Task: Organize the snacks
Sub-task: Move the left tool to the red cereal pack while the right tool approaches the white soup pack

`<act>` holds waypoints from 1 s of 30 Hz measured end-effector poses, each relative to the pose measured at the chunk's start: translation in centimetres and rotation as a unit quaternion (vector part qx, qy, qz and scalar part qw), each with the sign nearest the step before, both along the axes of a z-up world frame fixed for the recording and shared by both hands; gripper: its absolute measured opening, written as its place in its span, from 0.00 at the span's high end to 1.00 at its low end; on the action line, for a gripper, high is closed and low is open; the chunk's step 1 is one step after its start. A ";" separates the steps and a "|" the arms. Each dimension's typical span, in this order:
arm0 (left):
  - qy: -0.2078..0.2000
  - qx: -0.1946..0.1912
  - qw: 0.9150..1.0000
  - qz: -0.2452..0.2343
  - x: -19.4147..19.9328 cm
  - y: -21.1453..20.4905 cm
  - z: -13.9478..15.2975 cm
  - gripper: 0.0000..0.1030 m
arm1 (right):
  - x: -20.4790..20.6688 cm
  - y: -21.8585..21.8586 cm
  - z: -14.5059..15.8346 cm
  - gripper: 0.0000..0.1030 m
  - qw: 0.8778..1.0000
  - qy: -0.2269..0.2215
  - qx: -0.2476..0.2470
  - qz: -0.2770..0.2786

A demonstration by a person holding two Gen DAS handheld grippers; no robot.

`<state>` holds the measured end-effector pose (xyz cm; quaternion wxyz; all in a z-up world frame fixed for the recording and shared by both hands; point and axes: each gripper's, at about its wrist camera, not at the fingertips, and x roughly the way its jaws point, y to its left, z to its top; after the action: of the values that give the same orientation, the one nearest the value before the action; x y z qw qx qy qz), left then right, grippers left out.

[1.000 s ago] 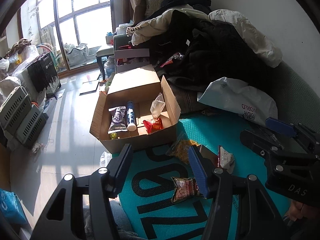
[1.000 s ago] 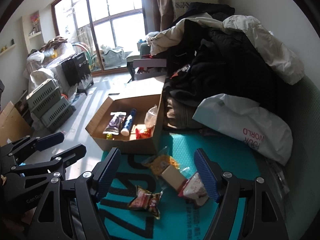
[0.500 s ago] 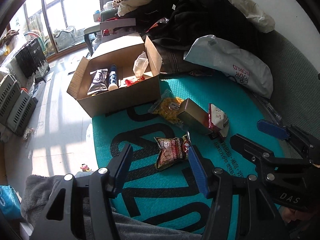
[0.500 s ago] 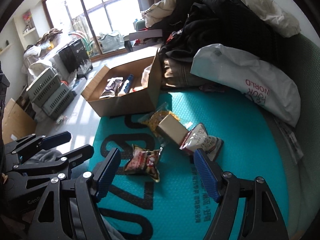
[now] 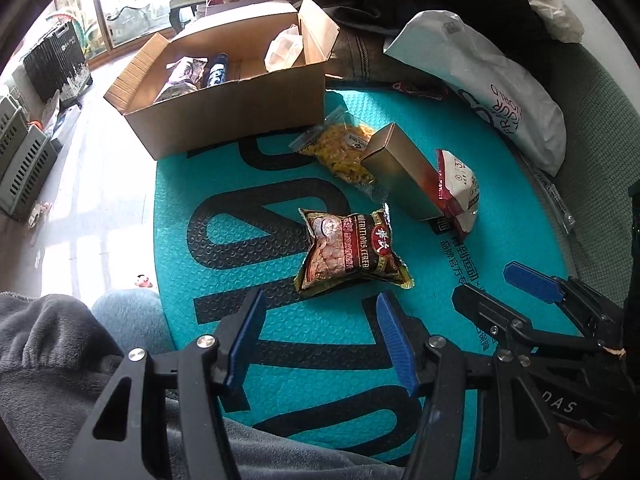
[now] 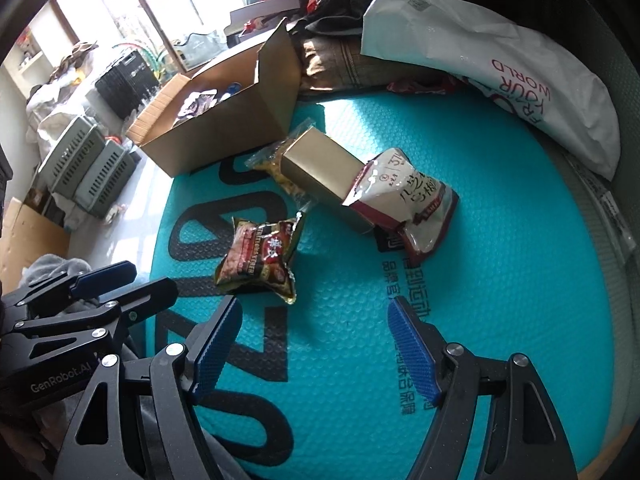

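Four loose snacks are lying on the teal foam mat with black lettering [image 5: 248,184], in the middle of both views. Nearest the grippers, the dark red and brown crimped snack packet [image 5: 349,251] is resting flat, its printed lettering running from lower left to upper right in the left wrist view. Above and to its right, the long gold cardboard carton [image 5: 400,174] is lying on its side, its long axis running from upper left to lower right, with one square end facing the brown open cardboard box [image 5: 240,92] at the upper left of the frame. A clear bag of yellow snacks [image 5: 340,152] is lying partly under that end, and a white and maroon pouch [image 6: 404,200] is leaning against the carton's other end.

Inside the box, a purple wrapper and a blue tube are lying side by side.

The left gripper [image 5: 318,340] is hovering low over the mat just below the red packet, its blue-padded jaws spread wide and gripping nothing. The right gripper [image 6: 316,348] is likewise spread wide and empty, below the packet and pouch.

A white plastic bag with red print [image 6: 500,60] is slumping at the upper right.
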<state>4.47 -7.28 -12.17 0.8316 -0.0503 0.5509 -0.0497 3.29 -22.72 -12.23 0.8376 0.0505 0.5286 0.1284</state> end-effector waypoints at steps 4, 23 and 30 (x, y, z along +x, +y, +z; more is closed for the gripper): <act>0.021 -0.011 1.000 0.014 0.7 0.8 -1.1 0.45 | 0.6 0.4 -1.4 0.26 1.000 0.015 -0.003 0.005; 0.062 -0.068 0.996 0.005 6.4 -2.2 -4.1 0.45 | 5.0 -3.7 -1.3 0.26 0.999 0.006 -0.023 -0.040; 0.098 -0.061 0.993 0.014 7.9 -3.0 -7.3 0.43 | 6.9 -5.7 -2.1 0.26 0.997 0.025 -0.009 -0.068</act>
<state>12.37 -10.29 -19.47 0.7694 -0.1130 0.6252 -0.0659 10.22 -28.43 -14.29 0.8312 0.0819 0.5460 0.0653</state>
